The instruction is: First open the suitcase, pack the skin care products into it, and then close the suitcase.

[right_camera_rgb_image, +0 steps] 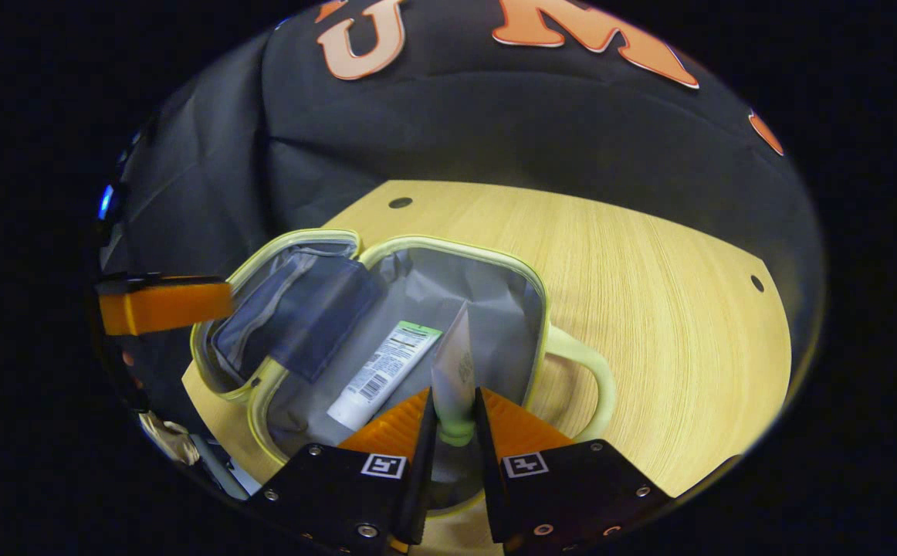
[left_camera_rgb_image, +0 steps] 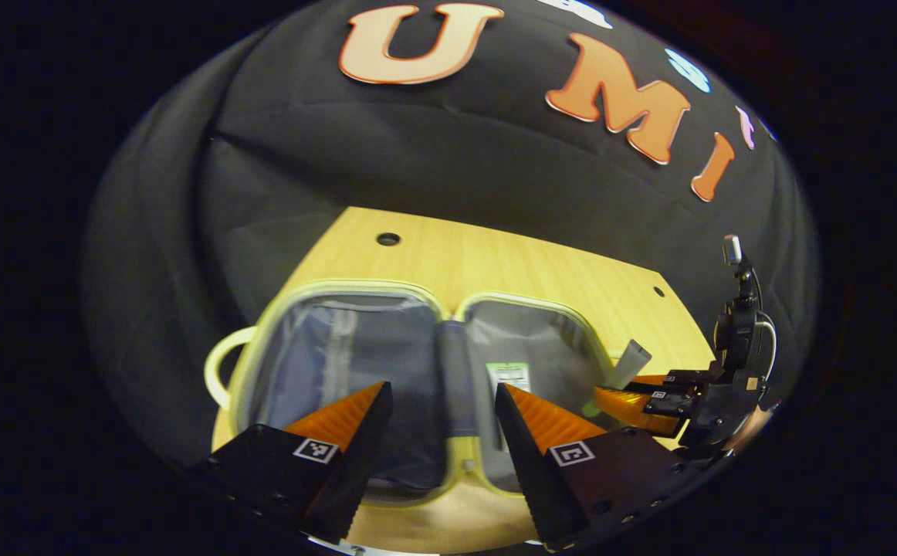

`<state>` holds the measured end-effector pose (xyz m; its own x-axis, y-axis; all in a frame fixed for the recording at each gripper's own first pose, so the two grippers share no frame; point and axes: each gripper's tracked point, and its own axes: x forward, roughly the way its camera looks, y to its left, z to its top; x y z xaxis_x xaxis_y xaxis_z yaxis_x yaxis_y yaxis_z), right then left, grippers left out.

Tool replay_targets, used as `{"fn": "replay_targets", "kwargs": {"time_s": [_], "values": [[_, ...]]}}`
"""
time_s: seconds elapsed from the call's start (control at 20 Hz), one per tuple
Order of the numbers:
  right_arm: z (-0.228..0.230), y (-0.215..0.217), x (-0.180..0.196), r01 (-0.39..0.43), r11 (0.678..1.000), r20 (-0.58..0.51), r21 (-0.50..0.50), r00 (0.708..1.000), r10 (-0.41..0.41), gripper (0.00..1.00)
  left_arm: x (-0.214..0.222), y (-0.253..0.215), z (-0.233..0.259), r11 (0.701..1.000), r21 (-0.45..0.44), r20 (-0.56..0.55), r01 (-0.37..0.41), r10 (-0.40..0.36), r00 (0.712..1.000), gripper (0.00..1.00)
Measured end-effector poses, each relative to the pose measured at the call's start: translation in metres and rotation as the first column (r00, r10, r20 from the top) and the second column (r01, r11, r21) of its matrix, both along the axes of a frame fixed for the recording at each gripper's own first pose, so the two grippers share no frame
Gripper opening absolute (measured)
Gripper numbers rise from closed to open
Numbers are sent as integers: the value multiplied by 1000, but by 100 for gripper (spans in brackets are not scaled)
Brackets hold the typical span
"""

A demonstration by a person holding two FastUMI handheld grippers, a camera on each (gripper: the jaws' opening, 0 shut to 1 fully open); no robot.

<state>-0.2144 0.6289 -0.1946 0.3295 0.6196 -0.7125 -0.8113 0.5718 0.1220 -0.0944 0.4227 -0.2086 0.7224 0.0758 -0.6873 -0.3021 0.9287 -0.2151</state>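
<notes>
My right gripper [right_camera_rgb_image: 455,421] is clamped on a slim tube [right_camera_rgb_image: 455,363], both fingers pressing its lower end near the cap, and I hold it upright over the right-hand half of the open suitcase [right_camera_rgb_image: 529,282]. A white tube [right_camera_rgb_image: 383,367] already lies flat on the grey lining there, just beside where mine hangs. To do this well, I judge I should lower the tube until it nearly touches the lining, tip it over so it lies alongside the white one, not across it, and only then spread the fingers (dropping it from height could bounce it toward the rim or the hinge strip). It should end clear of the zip edge, so the lid can fold over later. My left gripper [left_camera_rgb_image: 441,401] hovers over the suitcase's middle with its fingers well apart, gripping nothing. The suitcase lies spread open on a pale wooden table [right_camera_rgb_image: 672,293] with small round holes in it, and black cloth hangs behind as the booth's wall.
</notes>
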Motion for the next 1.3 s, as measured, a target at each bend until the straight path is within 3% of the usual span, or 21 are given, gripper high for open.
{"fn": "replay_targets", "kwargs": {"time_s": [0.15, 0.35, 0.45, 0.5, 0.7, 1.0, 1.2, 1.3], "values": [[-9, 5, -1, 22, 999, -56, -23, 998, -24, 32, -32, 46, 22, 995, 24, 4, -100, 100, 995, 87], [2, 8, 8, 71, 997, -51, 15, 996, -70, 37, -60, 94, 13, 977, 3, 16, -215, 215, 977, 92], [11, 5, 15, 89, 995, -29, 38, 996, -88, 46, -70, 110, 1, 969, 4, 2, -246, 246, 969, 92], [20, 3, 18, 97, 994, -19, 56, 995, -96, 55, -73, 119, -1, 964, 8, 5, -266, 266, 964, 93], [62, -10, 30, 129, 981, 37, 148, 990, -136, 70, -79, 161, -11, 933, -39, 18, -358, 359, 933, 92], [122, -44, 53, 143, 966, 169, 216, 969, -181, 82, -85, 207, -44, 848, -219, 2, -483, 495, 869, 92], [159, -62, 61, 139, 957, 239, 254, 950, -202, 87, -90, 217, -68, 749, -415, -30, -517, 556, 831, 93], [170, -74, 65, 138, 959, 266, 247, 942, -204, 87, -86, 224, -78, 678, -519, -45, -521, 587, 809, 93]]}}
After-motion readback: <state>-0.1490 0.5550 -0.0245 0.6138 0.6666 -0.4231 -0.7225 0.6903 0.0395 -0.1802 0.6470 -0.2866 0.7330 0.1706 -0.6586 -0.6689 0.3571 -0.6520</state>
